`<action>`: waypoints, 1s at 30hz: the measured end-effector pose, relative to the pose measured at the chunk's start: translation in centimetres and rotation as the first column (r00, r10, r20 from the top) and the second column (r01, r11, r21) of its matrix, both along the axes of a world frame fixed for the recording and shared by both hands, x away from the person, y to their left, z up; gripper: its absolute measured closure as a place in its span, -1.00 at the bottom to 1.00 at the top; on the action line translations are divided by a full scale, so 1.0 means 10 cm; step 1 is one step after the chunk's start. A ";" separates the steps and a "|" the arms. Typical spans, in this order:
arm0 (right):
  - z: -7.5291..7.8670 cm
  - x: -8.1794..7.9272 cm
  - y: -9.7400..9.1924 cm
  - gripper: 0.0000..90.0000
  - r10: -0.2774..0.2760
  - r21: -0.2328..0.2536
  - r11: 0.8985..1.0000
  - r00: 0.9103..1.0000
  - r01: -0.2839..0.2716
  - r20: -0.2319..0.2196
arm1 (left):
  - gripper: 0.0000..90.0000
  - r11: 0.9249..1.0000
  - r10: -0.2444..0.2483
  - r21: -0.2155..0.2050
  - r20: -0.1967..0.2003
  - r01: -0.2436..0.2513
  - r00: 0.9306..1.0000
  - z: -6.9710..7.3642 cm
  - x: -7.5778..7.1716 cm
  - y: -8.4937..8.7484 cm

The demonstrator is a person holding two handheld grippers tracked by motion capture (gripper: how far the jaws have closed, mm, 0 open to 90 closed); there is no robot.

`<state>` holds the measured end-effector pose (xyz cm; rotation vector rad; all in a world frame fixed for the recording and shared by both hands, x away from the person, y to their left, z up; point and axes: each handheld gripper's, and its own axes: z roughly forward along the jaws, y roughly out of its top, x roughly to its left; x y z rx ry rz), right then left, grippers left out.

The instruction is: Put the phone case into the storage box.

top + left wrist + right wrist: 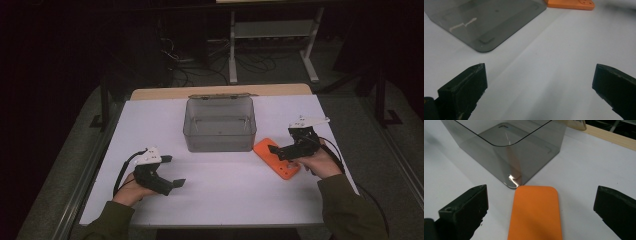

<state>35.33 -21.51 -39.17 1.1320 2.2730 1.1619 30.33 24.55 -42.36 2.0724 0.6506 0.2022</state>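
A flat orange plate with rounded corners (275, 158) (535, 213) lies on the white table (225, 195), just right of a clear smoky plastic box (219, 124) (506, 150) that stands open and looks empty. My right gripper (285, 142) (540, 207) hovers open over the plate's near end, one jaw on each side of it, not touching. My left gripper (172, 171) (540, 90) stands open over bare table at the front left, nothing between its jaws. In the left gripper view the box (486, 22) and a corner of the orange plate (571, 3) lie ahead.
The box's lid (220, 96) hangs behind it at the table's far edge, where a wooden strip (220, 91) shows. A metal rail (85, 175) runs along the table's left side. Beyond are a dark floor, cables and a white frame leg (232, 50).
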 end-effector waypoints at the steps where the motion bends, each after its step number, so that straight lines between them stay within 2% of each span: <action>1: -0.01 0.01 0.00 -1.00 0.003 -0.004 1.000 1.000 -0.003 -0.003 | -1.00 1.000 0.000 0.001 -0.001 0.000 1.000 0.00 0.00 0.00; 4: -0.03 0.02 0.02 -1.00 0.008 -0.007 1.000 1.000 -0.008 -0.019 | -1.00 1.000 0.003 0.001 0.002 -0.003 1.000 0.00 0.00 0.01; 15: -0.07 0.00 0.07 -1.00 0.025 -0.065 0.997 0.998 -0.029 -0.055 | -1.00 1.000 0.005 0.001 0.006 -0.005 1.000 0.01 -0.01 0.02; 22: -0.10 0.01 0.05 -1.00 -0.002 -0.083 0.997 0.996 -0.005 -0.085 | -1.00 1.000 0.008 0.002 0.007 -0.008 1.000 0.01 -0.01 0.02; 30: -0.12 0.00 0.05 -1.00 0.001 -0.118 0.993 0.991 -0.016 -0.132 | -1.00 1.000 0.006 0.004 0.008 -0.006 1.000 0.01 -0.01 0.02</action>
